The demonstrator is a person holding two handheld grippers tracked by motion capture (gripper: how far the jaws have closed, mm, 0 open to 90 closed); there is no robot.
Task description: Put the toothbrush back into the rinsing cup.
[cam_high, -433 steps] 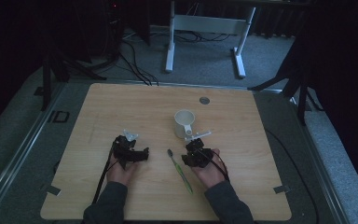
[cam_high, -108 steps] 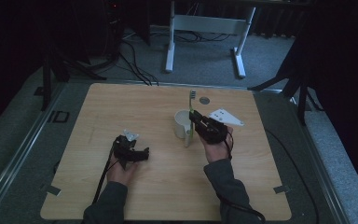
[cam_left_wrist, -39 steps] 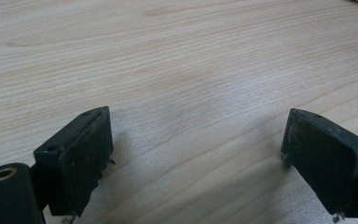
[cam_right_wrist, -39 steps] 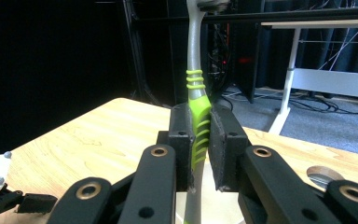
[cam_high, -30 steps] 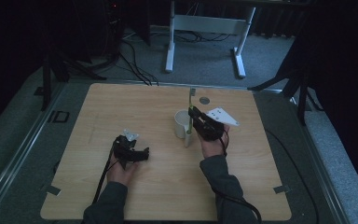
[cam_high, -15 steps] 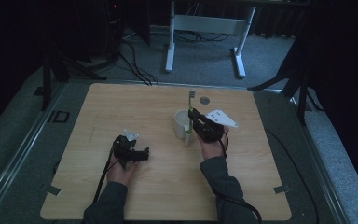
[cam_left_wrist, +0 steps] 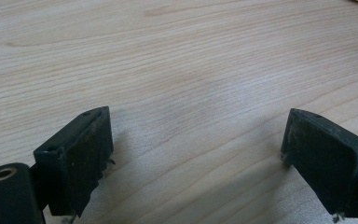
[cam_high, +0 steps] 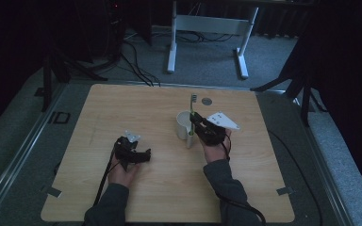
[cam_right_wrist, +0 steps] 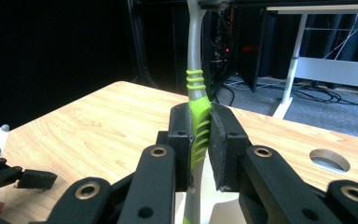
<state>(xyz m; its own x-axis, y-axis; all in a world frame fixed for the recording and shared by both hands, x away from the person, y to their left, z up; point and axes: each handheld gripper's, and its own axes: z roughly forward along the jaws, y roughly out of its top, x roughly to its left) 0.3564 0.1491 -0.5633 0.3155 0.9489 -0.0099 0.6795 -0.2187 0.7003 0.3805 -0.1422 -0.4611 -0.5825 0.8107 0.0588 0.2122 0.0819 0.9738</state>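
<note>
Dark surroundings frame a pale wooden table, with a white desk frame and cables on the grey floor behind it. Count on the table: 1 white cup, 1 toothbrush, 1 round hole near the far edge, 2 grippers. Right gripper has its jaws pressed together on the toothbrush's green ribbed grip, as its own view confirms. Toothbrush stands close to upright, long axis vertical, bristle head at the top, lower end hanging down by the cup's near right side; whether that end is inside the cup or just outside its wall cannot be told from above. Cup lies immediately left of the right gripper, so the right hand is much the nearer to it. Judgement: any lowering into the cup depends on the handle tip clearing the rim. Left gripper rests low on the table, well apart from the cup, its jaws spread wide over bare wood, holding nothing.
</note>
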